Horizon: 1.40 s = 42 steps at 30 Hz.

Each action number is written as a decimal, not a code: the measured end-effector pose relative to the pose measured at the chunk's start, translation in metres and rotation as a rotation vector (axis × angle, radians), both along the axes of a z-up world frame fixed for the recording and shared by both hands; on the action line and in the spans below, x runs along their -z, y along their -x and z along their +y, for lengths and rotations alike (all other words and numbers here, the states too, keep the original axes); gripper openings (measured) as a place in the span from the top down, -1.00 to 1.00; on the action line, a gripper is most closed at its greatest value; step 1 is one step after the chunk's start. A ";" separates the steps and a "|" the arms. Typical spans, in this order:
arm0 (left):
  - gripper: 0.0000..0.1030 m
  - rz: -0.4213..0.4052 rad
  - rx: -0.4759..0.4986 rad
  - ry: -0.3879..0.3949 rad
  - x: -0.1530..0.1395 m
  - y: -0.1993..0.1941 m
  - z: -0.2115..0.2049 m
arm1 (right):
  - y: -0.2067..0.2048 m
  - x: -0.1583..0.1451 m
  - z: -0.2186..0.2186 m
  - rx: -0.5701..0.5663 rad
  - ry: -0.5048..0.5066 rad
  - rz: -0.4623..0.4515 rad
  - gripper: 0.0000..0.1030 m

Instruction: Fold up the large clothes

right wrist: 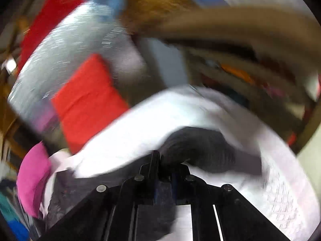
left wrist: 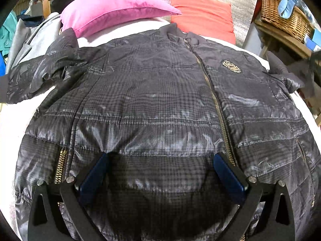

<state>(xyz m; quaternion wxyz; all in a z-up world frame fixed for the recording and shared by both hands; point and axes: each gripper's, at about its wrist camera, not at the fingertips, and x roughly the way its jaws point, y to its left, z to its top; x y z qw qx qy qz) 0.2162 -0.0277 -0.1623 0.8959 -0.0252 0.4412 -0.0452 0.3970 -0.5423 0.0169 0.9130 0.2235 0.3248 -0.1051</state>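
A white bed fills both views, with cluttered furniture around it. In the left wrist view, nearest the camera at the bottom of the frame, the left gripper hangs over the lower front of a dark quilted jacket, its blue-padded fingers spread wide apart with nothing between them. The jacket lies flat, front up, filling the centre of the frame, its brass zipper closed and running up towards the collar at upper centre. A round badge sits right of the zipper. One sleeve reaches out at left, the other at right. Beyond the collar, a pink pillow lies at upper left and an orange-red cushion at upper centre, in front of a silvery backing. A wicker basket stands at upper right.

The right wrist view is heavily blurred. At bottom centre the right gripper has its fingers drawn together, clamped on a fold of dark fabric, seemingly part of the jacket, that rises just beyond the tips. Behind it lie the white bed, the orange-red cushion at centre left and the pink pillow at lower left.
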 end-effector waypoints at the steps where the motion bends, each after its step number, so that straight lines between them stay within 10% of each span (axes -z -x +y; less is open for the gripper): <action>1: -1.00 0.000 0.000 0.010 0.000 0.000 0.002 | -0.002 -0.023 0.028 -0.052 0.026 -0.031 0.79; 6: -1.00 -0.003 -0.003 0.059 -0.001 0.000 0.009 | 0.001 -0.088 0.177 -0.323 0.092 -0.147 0.79; 9: -1.00 -0.007 -0.009 0.095 -0.002 0.000 0.014 | 0.014 -0.077 0.271 -0.482 0.117 -0.131 0.77; 13: -1.00 -0.005 -0.016 0.132 -0.003 0.000 0.019 | 0.023 0.001 0.362 -0.641 0.144 0.035 -0.70; 16: -1.00 -0.001 -0.024 0.158 -0.005 -0.001 0.024 | 0.029 0.067 0.395 -0.678 0.143 0.186 -0.69; 26: -1.00 -0.002 -0.045 0.186 -0.006 -0.004 0.027 | 0.031 0.075 0.270 -0.373 -0.059 0.085 -0.76; 30: -1.00 -0.006 -0.045 0.162 -0.003 -0.005 0.025 | 0.025 0.132 0.219 -0.267 -0.238 0.236 -0.80; 37: -1.00 -0.017 -0.043 0.135 0.001 -0.006 0.023 | 0.067 0.116 0.193 -0.285 -0.273 -0.043 -0.78; 42: -1.00 -0.025 -0.037 0.117 0.003 -0.005 0.020 | 0.067 0.159 0.164 -0.250 -0.419 -0.049 -0.81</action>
